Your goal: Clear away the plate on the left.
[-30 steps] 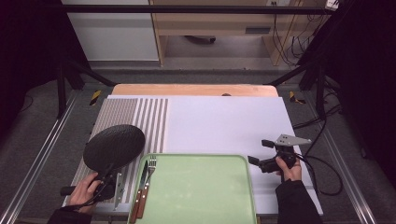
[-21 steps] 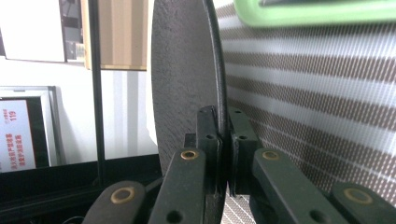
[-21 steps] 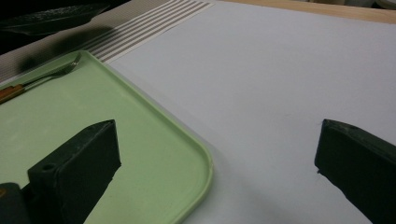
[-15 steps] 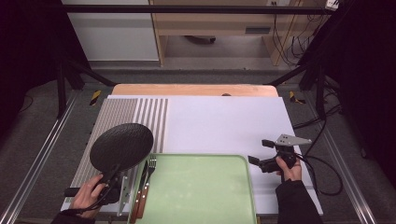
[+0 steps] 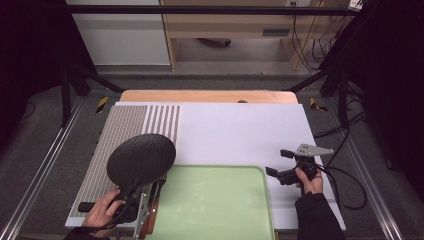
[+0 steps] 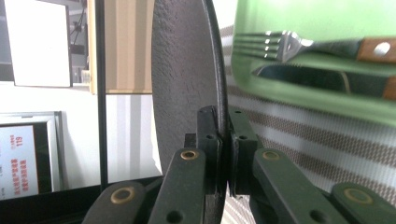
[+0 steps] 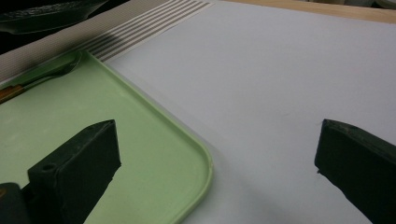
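Observation:
A round black textured plate [image 5: 141, 157] hangs above the striped mat, its right edge over the green tray's [image 5: 215, 205] left corner. My left gripper [image 5: 132, 189] is shut on the plate's near rim; in the left gripper view the jaws [image 6: 223, 114] pinch the plate [image 6: 187, 70] edge-on. A fork [image 6: 280, 44] with a wooden handle lies along the tray's [image 6: 308, 14] left side, its tines partly under the plate. My right gripper [image 5: 276, 162] stands open and holds nothing just right of the tray; its wide gap [image 7: 215, 154] spans the tray's corner [image 7: 140, 140] and white tabletop.
A grey striped mat [image 5: 125, 135] covers the table's left part. A dark-bladed utensil [image 6: 299, 77] lies beside the fork. White tabletop [image 5: 240, 130] stretches beyond the tray. A cable [image 5: 345, 185] trails from the right gripper near the table's right edge.
My left gripper has carried the black plate to the right and slightly up, so it now overlaps the tray's left corner and the fork's tines. The right gripper has kept still.

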`<state>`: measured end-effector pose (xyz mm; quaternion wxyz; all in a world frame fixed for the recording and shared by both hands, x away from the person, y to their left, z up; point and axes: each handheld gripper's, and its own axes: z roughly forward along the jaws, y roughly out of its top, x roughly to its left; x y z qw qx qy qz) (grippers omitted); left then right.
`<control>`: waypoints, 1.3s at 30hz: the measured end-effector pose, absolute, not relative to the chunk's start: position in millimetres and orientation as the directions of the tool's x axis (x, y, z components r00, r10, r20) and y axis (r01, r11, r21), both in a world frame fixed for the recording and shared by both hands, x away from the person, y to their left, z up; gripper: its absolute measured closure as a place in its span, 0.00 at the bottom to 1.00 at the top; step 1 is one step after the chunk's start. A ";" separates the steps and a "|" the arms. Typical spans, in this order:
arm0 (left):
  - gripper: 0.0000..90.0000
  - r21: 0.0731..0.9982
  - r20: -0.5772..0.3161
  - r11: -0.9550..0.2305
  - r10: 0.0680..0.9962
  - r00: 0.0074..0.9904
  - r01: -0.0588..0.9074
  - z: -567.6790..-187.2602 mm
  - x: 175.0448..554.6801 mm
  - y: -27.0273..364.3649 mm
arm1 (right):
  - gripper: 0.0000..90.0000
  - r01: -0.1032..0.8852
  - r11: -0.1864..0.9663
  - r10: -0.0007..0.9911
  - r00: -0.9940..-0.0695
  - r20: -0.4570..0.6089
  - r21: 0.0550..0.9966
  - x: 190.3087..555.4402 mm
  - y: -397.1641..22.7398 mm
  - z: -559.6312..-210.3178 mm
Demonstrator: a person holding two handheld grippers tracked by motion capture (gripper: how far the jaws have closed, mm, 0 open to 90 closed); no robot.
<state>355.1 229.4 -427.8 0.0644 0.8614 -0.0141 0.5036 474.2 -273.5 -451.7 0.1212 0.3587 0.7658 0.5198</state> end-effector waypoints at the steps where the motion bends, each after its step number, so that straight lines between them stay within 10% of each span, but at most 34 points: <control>1: 0.95 0.096 0.869 -0.991 0.038 0.494 -0.093 -427.5 354.5 227.4 | 0.00 0.423 0.202 0.675 -0.713 0.187 0.884 474.2 -273.5 -451.6; 39: 0.95 0.112 0.842 -0.954 -0.057 0.537 -0.277 -421.6 325.7 151.4 | 0.00 0.420 0.200 0.675 -0.714 0.187 0.885 474.1 -273.9 -451.2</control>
